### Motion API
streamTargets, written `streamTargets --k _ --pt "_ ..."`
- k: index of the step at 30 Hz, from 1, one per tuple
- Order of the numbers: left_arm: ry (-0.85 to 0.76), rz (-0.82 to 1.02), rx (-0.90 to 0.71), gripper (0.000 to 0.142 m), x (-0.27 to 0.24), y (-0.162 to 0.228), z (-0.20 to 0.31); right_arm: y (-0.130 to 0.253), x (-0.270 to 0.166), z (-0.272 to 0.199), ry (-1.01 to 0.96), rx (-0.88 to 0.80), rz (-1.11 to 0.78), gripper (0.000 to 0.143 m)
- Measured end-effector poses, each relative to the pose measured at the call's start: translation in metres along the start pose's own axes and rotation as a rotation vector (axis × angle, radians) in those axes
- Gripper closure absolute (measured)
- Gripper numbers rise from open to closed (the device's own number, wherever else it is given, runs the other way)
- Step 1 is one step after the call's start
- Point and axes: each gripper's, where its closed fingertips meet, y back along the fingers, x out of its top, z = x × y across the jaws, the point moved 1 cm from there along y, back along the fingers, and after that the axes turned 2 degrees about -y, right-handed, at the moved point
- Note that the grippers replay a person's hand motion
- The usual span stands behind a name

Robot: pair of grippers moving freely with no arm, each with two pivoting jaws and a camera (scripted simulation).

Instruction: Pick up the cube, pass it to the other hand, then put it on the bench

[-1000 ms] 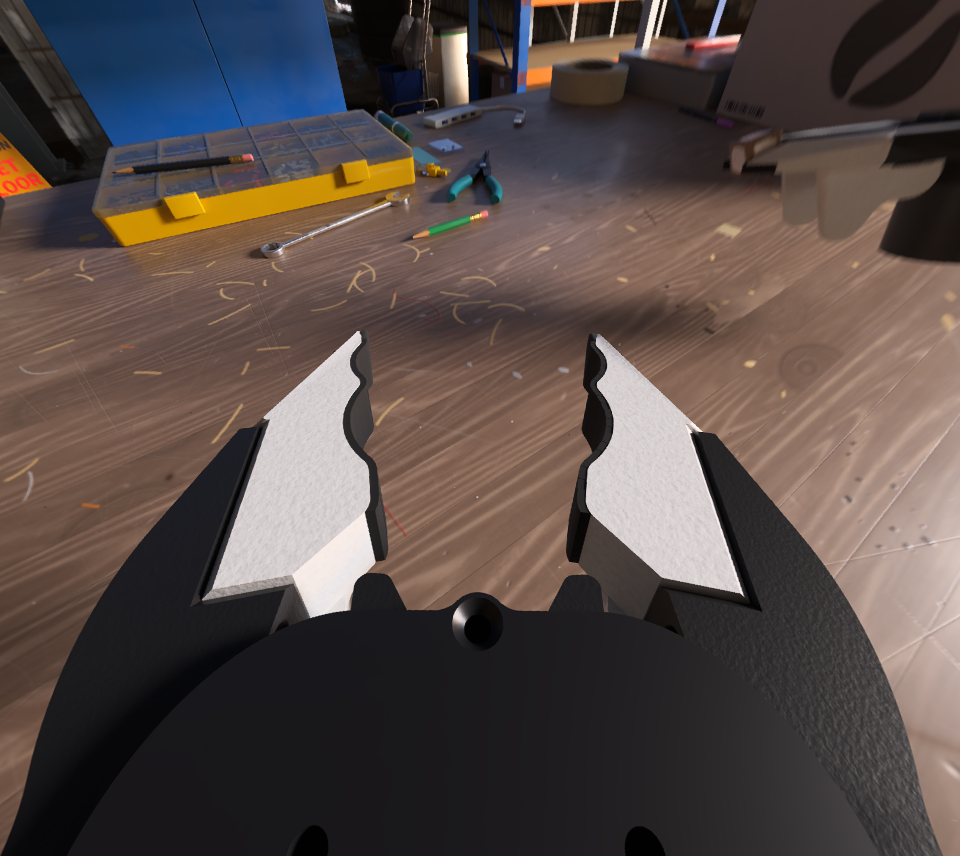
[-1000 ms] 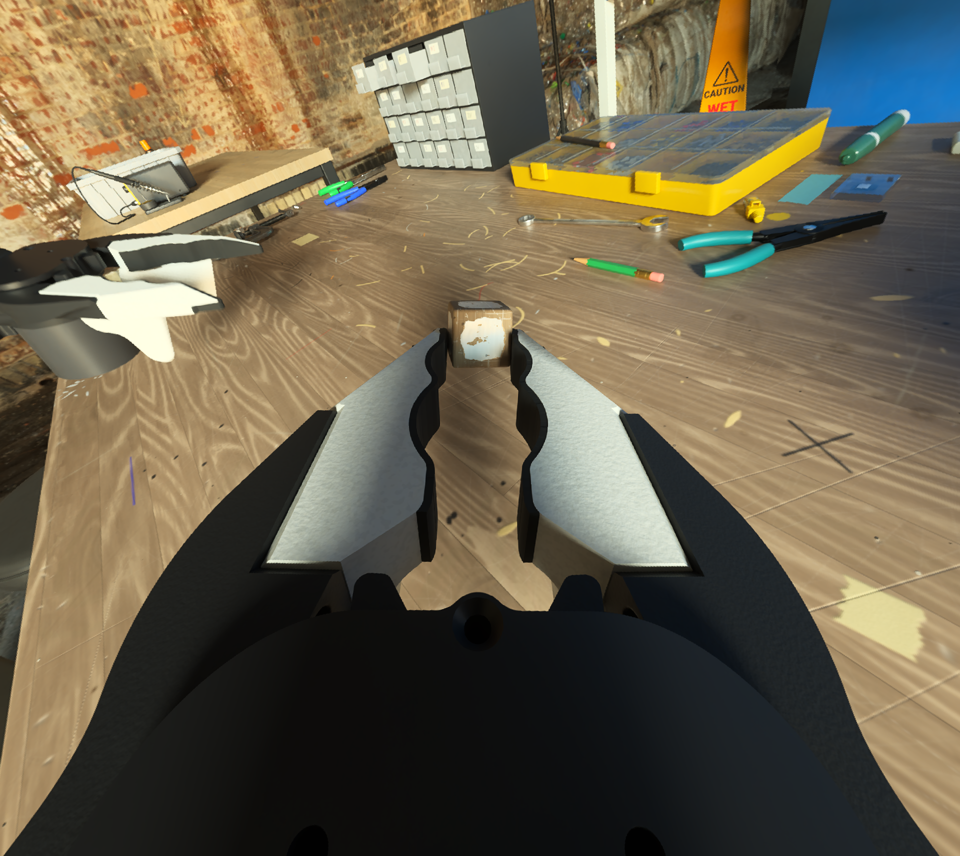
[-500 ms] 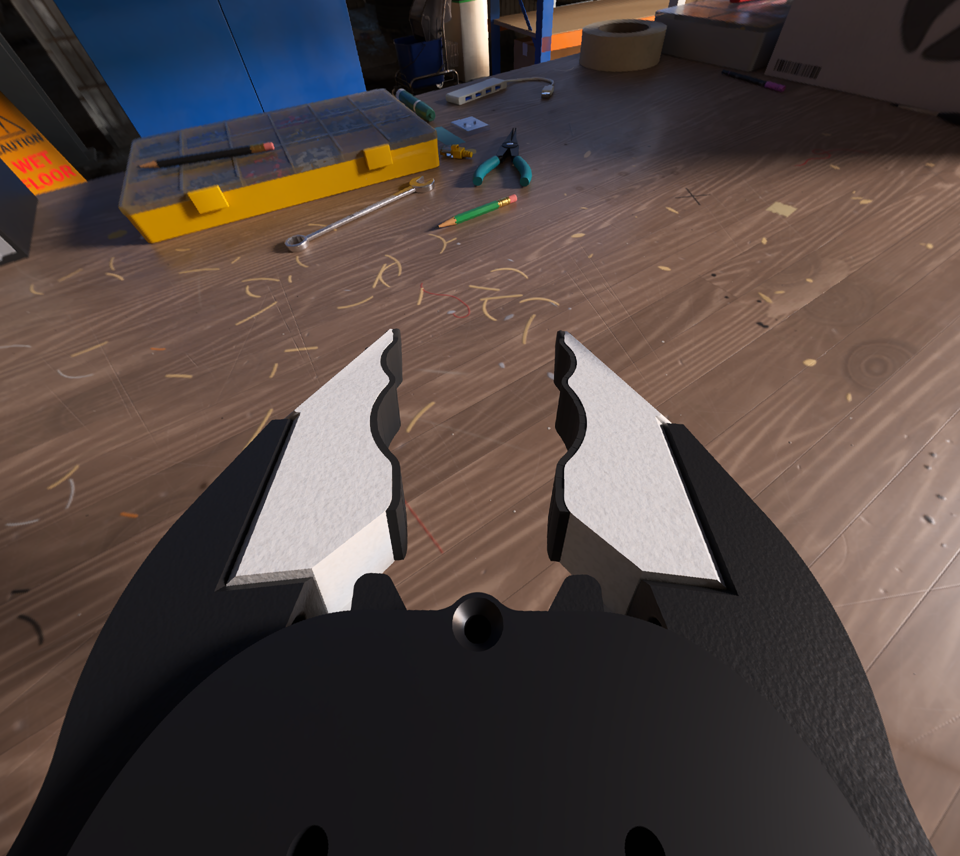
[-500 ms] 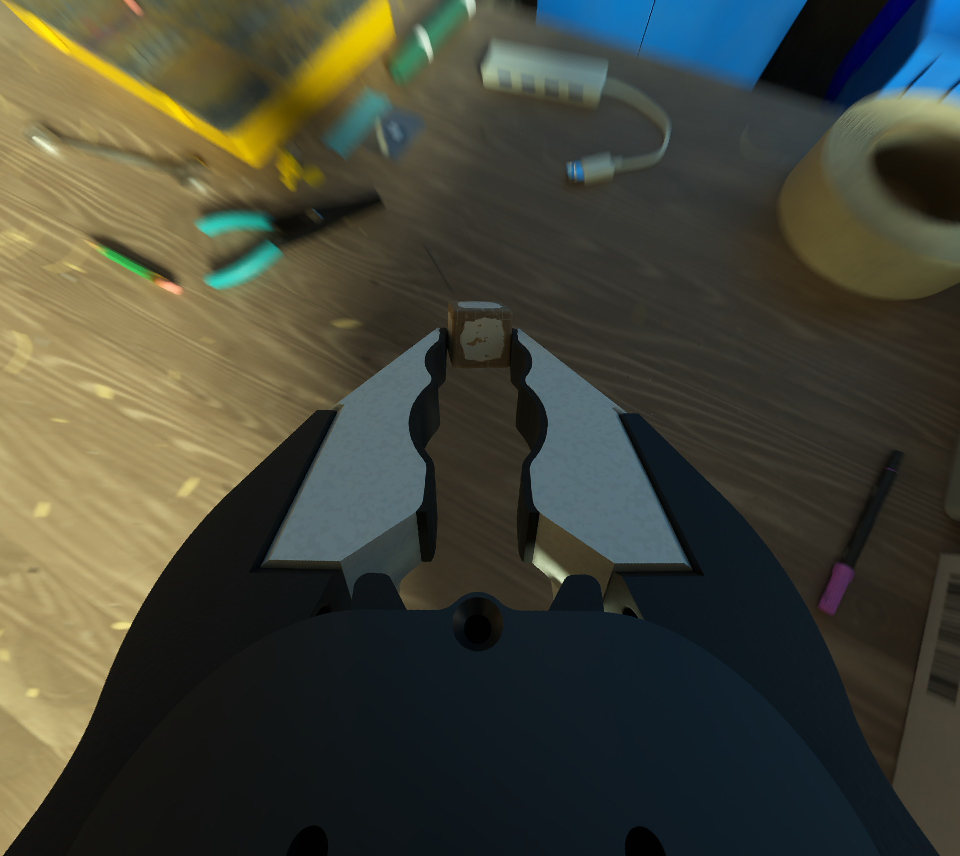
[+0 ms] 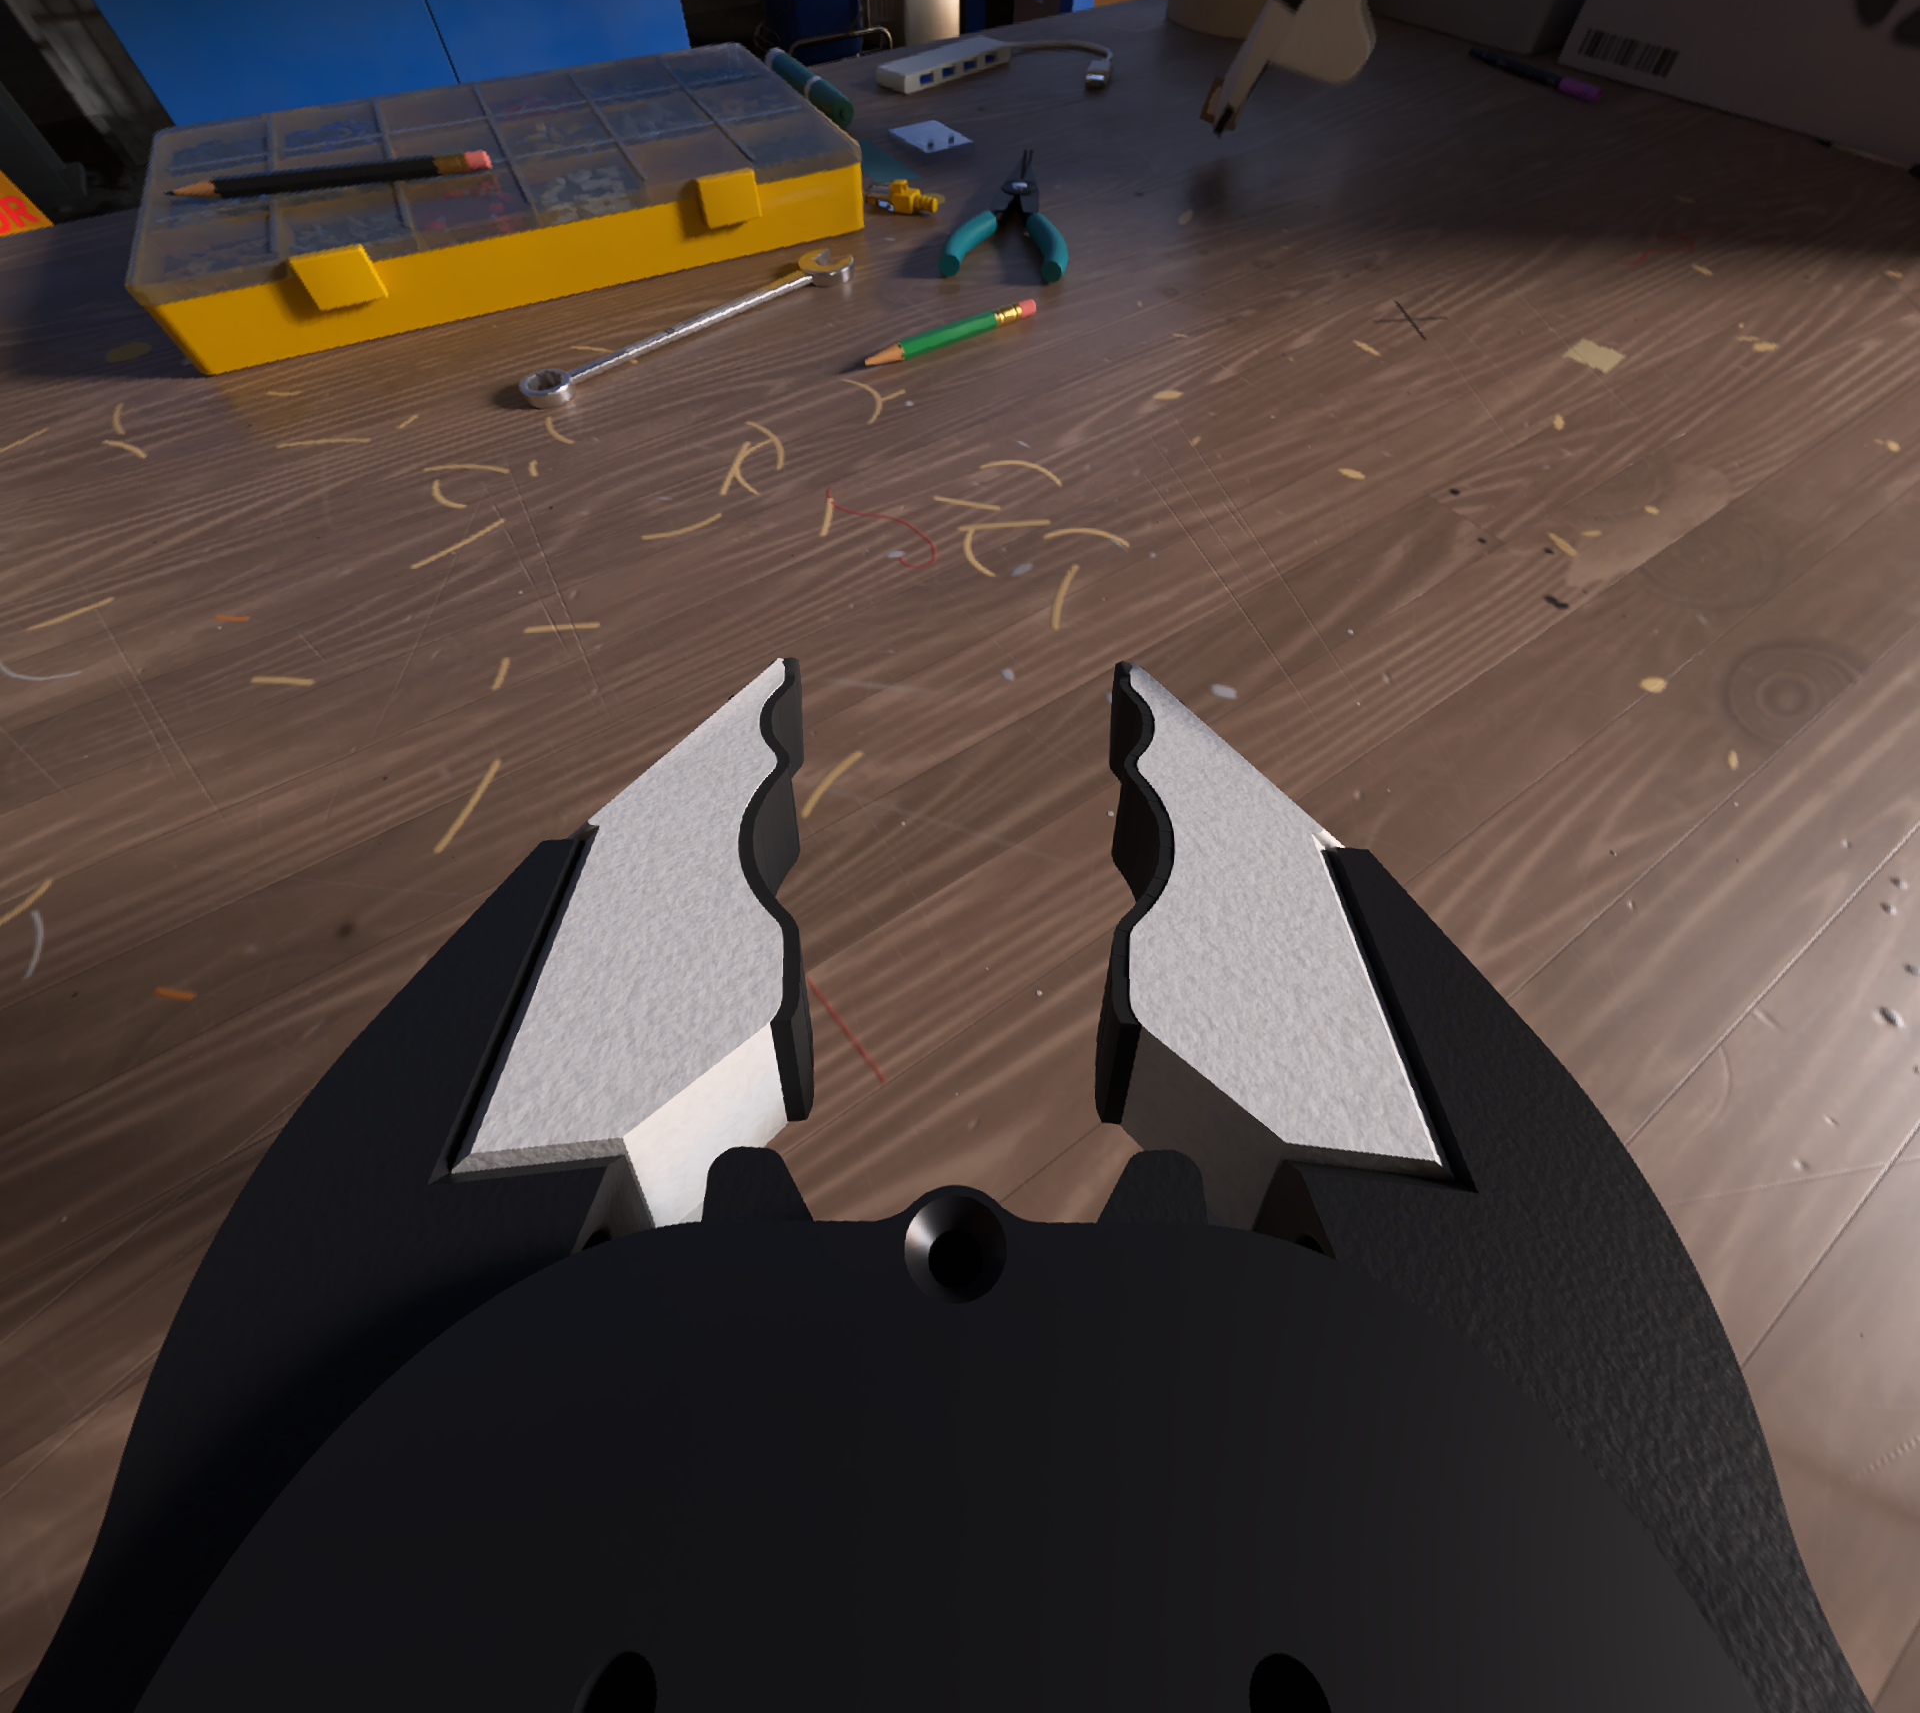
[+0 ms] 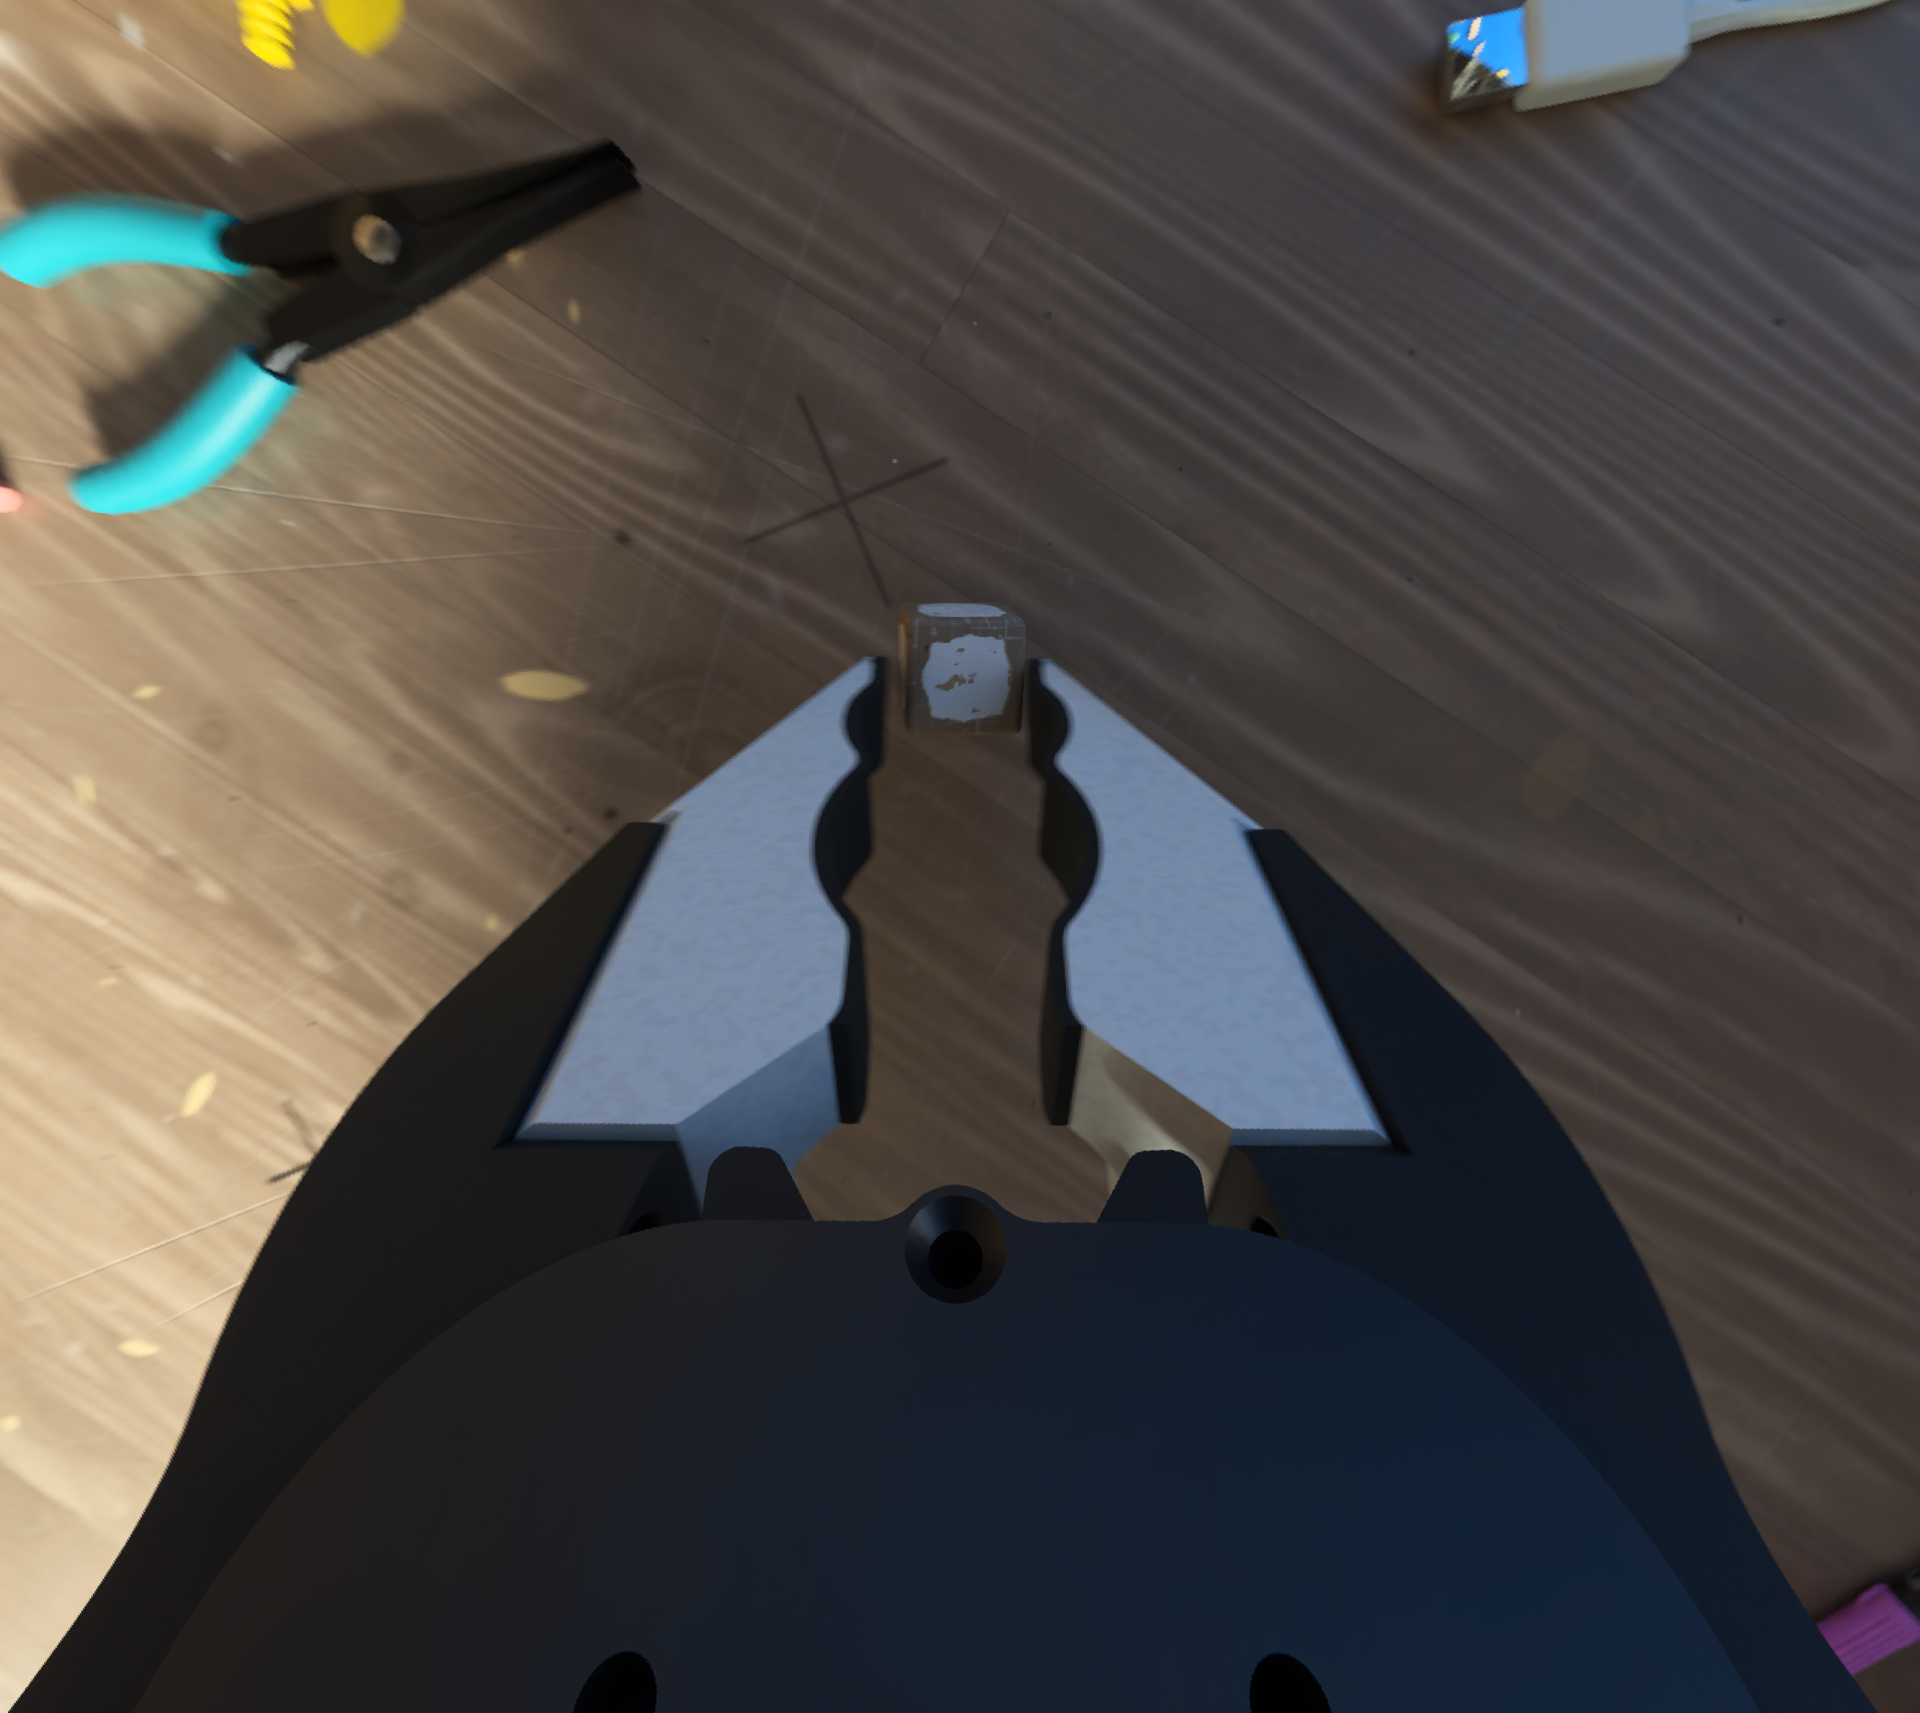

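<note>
Right wrist view: right gripper had its jaws clamped on the cube at the very tips, pointing down at the bench, pencilled cross just beyond, teal pliers farther left. Left gripper sat empty, jaws apart, well away. Likely placing step: lower straight, keep the cube level, release only on contact, since the tip hold looked thin.
</note>
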Motion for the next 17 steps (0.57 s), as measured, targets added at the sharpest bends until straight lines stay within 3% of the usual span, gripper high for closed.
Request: streamTargets --k 2,3,7,10,13,17 --pt "-0.018 -0.007 -0.007 0.082 -0.002 0.0 0.002 0.022 0.003 -0.005 -0.025 0.034 0.07 0.089" --pt "-0.028 -0.01 -0.007 0.082 -0.004 0.001 0.003 0.039 0.005 -0.008 -0.039 0.053 0.132 0.082" --pt "-0.028 0.001 -0.01 0.082 -0.002 0.003 0.005 0.139 0.001 -0.039 -0.111 0.122 0.541 0.079" --pt "-0.007 0.024 -0.009 0.082 0.004 0.006 0.006 0.202 -0.03 -0.108 -0.138 0.279 0.914 0.082" --pt "0.006 0.044 0.01 0.082 0.01 0.01 0.006 0.198 -0.083 -0.204 -0.037 0.417 0.98 0.085" --pt "0.043 0.012 0.055 0.082 0.008 0.016 0.005 0.15 -0.135 -0.299 0.039 0.463 0.915 0.085"
